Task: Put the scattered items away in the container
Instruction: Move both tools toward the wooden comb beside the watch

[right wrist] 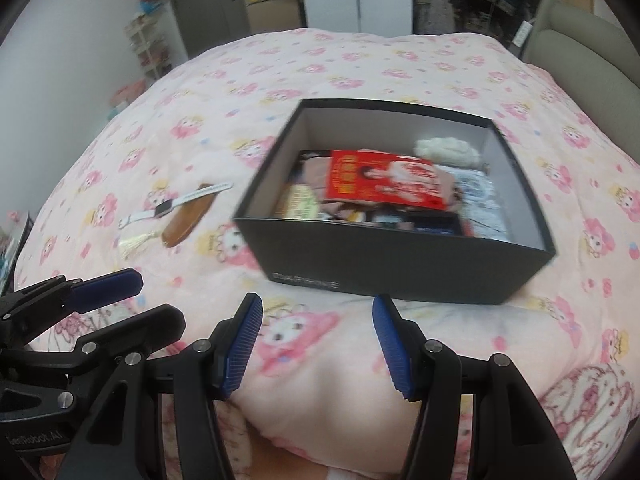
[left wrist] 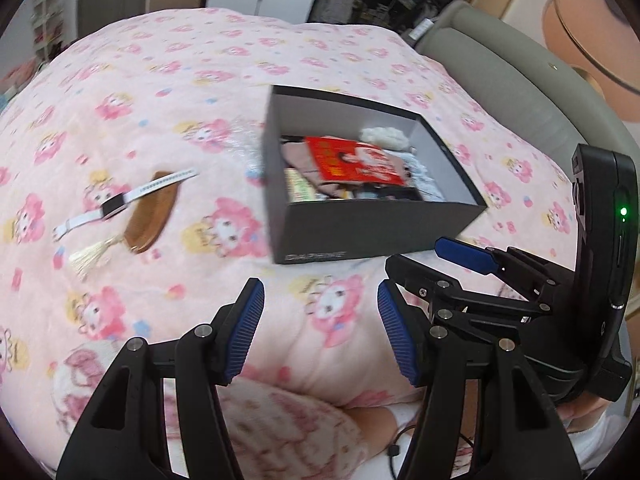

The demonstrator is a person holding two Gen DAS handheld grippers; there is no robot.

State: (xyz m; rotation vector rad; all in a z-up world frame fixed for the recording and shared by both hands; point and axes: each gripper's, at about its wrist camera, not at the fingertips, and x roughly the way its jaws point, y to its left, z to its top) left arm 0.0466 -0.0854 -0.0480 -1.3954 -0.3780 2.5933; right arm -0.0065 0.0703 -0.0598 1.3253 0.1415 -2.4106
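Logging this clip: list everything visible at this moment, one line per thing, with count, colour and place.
box: 1, black, on the bed, right of centre, open
red booklet: 1, red, on top of the mixed items in the box
fluffy item: 1, cream, box's far corner
watch: 1, white strap, left of box, lying across the comb
comb: 1, brown wooden, cream tassel, left of box
blanket: 1, pink, cartoon print, covering bed
headboard: 1, grey, far right
left gripper: open, empty
right gripper: open, empty

Black box [right wrist: 400, 268]: pale brand lettering on near wall, blurred, unreadable. Left gripper [right wrist: 120, 300] body: white print, partly cut off, reads "...Robot.AI". Red booklet [right wrist: 380, 180] in box: print illegible.
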